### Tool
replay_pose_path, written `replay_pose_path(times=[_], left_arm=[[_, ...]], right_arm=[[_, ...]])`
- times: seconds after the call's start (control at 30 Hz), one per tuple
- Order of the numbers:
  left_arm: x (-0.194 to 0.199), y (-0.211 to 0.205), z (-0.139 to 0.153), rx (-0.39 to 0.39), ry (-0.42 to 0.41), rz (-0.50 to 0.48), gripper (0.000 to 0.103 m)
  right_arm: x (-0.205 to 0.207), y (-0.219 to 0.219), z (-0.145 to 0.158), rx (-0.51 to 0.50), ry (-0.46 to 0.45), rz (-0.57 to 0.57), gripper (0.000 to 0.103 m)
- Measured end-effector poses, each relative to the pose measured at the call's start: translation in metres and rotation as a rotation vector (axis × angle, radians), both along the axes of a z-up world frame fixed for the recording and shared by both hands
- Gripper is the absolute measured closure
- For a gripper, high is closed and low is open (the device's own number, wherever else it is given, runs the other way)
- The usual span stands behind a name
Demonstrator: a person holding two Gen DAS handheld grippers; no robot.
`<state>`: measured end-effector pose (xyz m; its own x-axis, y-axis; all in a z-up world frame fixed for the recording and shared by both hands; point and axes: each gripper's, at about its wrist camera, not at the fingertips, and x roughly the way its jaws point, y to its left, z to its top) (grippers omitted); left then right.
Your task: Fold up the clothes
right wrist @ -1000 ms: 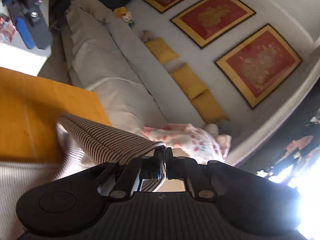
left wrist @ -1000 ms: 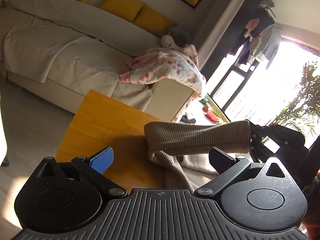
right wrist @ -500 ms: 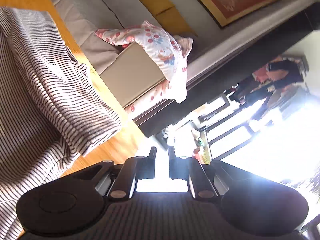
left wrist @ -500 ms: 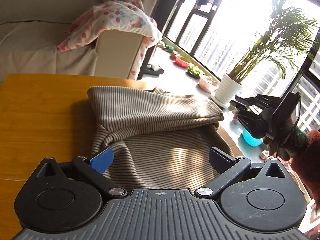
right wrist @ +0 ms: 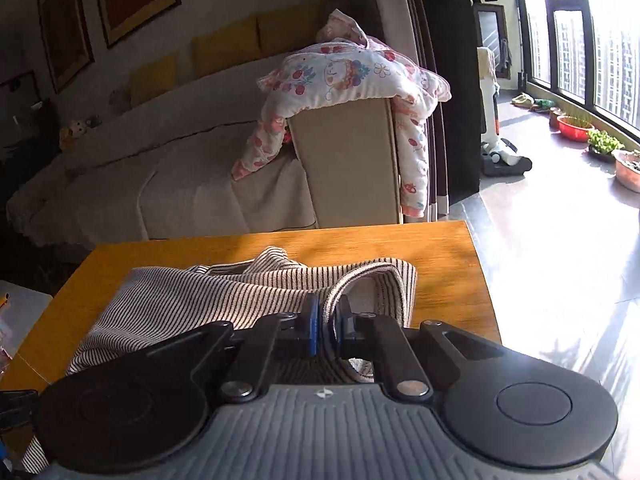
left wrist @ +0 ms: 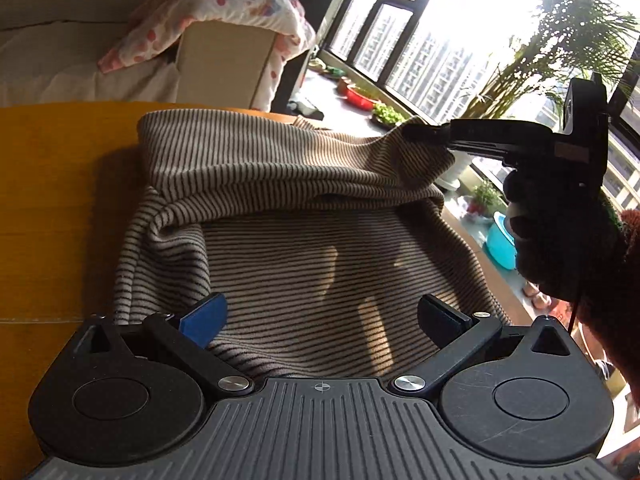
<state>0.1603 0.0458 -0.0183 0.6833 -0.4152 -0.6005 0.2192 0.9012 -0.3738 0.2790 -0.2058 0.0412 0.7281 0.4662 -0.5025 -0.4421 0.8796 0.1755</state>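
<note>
A beige garment with thin dark stripes [left wrist: 304,248] lies partly folded on the wooden table [left wrist: 52,184], its far part doubled over. My left gripper [left wrist: 320,316] is open and empty, hovering just over the garment's near part. My right gripper [right wrist: 325,320] is shut on a corner of the striped garment [right wrist: 208,296]. In the left wrist view the right gripper [left wrist: 416,133] pinches that corner at the garment's right end and lifts it slightly off the table.
A cream sofa [right wrist: 192,184] stands behind the table, with a floral children's garment [right wrist: 352,76] draped over its armrest. The table's right edge [right wrist: 480,264] drops to a sunlit floor. Plant pots [right wrist: 576,128] line the window.
My right gripper let go of the folded edge, then closed on the garment's right corner and raised it. The left gripper swung right and lower over the garment, staying open.
</note>
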Motion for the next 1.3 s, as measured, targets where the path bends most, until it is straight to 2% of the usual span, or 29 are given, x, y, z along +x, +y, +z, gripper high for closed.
replay_pose_path(times=[0.1, 0.17, 0.2, 0.33, 0.4, 0.43, 0.47, 0.5, 0.53, 0.57, 0.6, 0.63, 0.7, 0.83, 0.93, 1.03, 1.13, 1.17, 1.3], left_arm=[[-0.003, 0.006, 0.028, -0.033, -0.13, -0.01, 0.0], [0.005, 0.008, 0.038, -0.042, -0.169, -0.006, 0.0], [0.012, 0.008, 0.04, -0.044, -0.171, -0.001, 0.0], [0.049, 0.012, 0.017, -0.024, -0.073, 0.045, 0.0], [0.059, 0.015, 0.001, -0.01, -0.016, 0.055, 0.0], [0.058, 0.015, -0.001, 0.008, -0.033, 0.051, 0.0], [0.056, 0.013, -0.001, 0.034, -0.045, 0.04, 0.0], [0.055, 0.011, 0.0, 0.046, -0.049, 0.036, 0.0], [0.054, 0.011, 0.001, 0.043, -0.046, 0.038, 0.0], [0.053, 0.011, 0.003, 0.038, -0.042, 0.042, 0.0], [0.053, 0.013, 0.004, 0.028, -0.038, 0.047, 0.0], [0.052, 0.015, 0.005, 0.021, -0.036, 0.049, 0.0], [0.048, 0.017, 0.007, 0.014, -0.032, 0.054, 0.0], [0.033, 0.018, 0.008, -0.001, -0.022, 0.069, 0.0], [0.016, 0.017, 0.008, -0.03, -0.01, 0.065, 0.0], [-0.009, 0.013, 0.002, -0.079, 0.012, 0.014, 0.0], [-0.028, 0.009, -0.008, -0.093, 0.024, -0.018, 0.0], [-0.034, 0.01, -0.01, -0.085, 0.003, -0.016, 0.0], [-0.037, 0.018, -0.009, -0.084, 0.017, -0.015, 0.0]], right_arm=[[-0.004, 0.0, 0.031, 0.037, -0.129, 0.002, 0.099], [0.003, -0.004, 0.032, 0.032, -0.136, -0.021, 0.099], [0.01, -0.007, 0.026, 0.027, -0.116, -0.038, 0.099], [0.031, -0.011, -0.026, -0.05, 0.052, -0.103, 0.097], [0.025, -0.013, -0.048, -0.106, 0.057, -0.13, 0.094], [0.019, -0.014, -0.05, -0.112, 0.033, -0.134, 0.091], [0.015, -0.014, -0.049, -0.128, 0.022, -0.153, 0.079], [0.01, -0.013, -0.045, -0.146, 0.015, -0.185, 0.057], [0.004, -0.015, -0.04, -0.134, 0.009, -0.193, 0.045], [-0.003, -0.017, -0.035, -0.103, 0.006, -0.184, 0.028], [-0.01, -0.019, -0.03, -0.072, 0.002, -0.175, 0.02], [-0.017, -0.022, -0.026, -0.029, 0.004, -0.16, 0.016], [-0.037, -0.026, -0.021, 0.095, 0.009, -0.114, 0.0], [-0.074, -0.027, -0.023, 0.206, -0.021, -0.088, 0.0], [-0.098, -0.025, -0.037, 0.174, -0.086, -0.138, 0.0], [-0.11, -0.024, -0.046, 0.161, -0.099, -0.189, 0.0], [-0.114, -0.02, -0.048, 0.15, -0.081, -0.212, 0.0], [-0.114, -0.018, -0.049, 0.148, -0.065, -0.213, 0.0], [-0.116, -0.008, -0.052, 0.134, -0.002, -0.186, 0.0]])
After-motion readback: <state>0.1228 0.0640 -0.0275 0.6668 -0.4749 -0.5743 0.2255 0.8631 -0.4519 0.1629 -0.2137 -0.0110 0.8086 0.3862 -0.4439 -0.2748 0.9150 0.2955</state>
